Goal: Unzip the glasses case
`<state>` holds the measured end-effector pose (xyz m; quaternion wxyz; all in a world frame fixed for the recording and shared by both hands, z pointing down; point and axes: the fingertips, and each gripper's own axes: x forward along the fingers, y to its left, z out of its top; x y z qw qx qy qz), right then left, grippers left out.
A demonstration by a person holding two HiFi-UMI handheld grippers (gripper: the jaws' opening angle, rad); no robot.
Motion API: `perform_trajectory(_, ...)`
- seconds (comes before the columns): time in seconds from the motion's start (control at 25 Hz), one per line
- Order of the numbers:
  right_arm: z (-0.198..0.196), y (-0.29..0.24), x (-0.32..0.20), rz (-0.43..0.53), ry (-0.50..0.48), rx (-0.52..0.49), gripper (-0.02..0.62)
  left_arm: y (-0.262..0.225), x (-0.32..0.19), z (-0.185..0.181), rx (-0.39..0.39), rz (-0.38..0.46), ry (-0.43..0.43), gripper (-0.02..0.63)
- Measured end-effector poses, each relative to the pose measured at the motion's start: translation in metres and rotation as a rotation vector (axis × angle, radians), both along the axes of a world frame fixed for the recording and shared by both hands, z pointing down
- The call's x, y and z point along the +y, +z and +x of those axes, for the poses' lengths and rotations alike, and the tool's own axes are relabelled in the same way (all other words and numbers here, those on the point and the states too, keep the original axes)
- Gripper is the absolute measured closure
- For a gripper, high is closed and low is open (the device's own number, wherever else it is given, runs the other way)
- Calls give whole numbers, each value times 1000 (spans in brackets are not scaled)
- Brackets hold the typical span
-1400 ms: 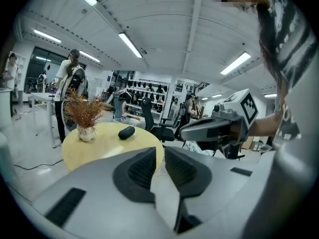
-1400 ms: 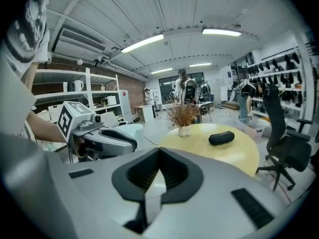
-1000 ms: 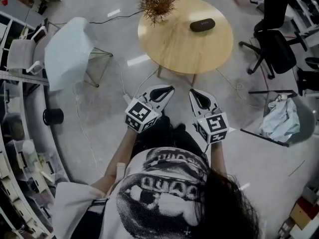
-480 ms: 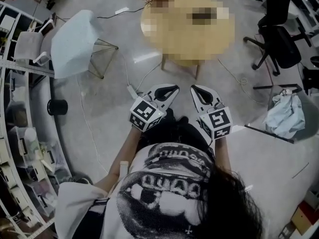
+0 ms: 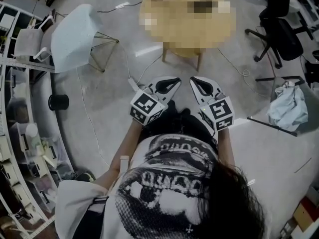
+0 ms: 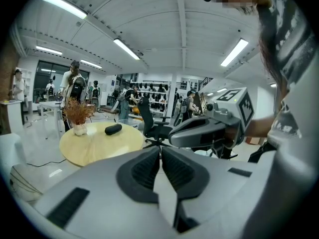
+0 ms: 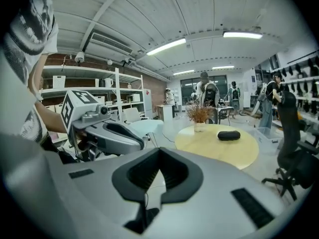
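Note:
A black oval glasses case [image 6: 113, 129] lies on a round wooden table [image 6: 99, 146], next to a vase of dried plants [image 6: 79, 118]. In the right gripper view the glasses case [image 7: 229, 135] sits on the table top [image 7: 214, 148], to the right of the vase [image 7: 199, 116]. Both grippers are held side by side in front of the person, well short of the table. My left gripper [image 5: 175, 80] is shut with nothing in it, and my right gripper [image 5: 193, 80] is shut and empty too. In the head view a mosaic patch covers the table top.
A white chair [image 5: 75, 36] stands left of the table, and a black office chair [image 5: 284, 34] at the right. A cable [image 5: 130, 71] runs over the floor. A black cylinder [image 5: 58, 102] stands by the shelves at left. A grey cloth [image 5: 289, 108] lies at right.
Both grippers and the person have moved a little forward toward the round table. Their jaws stay shut.

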<state>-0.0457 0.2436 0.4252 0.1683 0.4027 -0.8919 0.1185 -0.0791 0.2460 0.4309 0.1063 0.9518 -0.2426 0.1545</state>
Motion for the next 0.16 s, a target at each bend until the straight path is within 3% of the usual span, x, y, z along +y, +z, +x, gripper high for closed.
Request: perform_trajectory(0.16,3,1,-1,6,-9,4,597,2,-1,7,0,9,5,583)
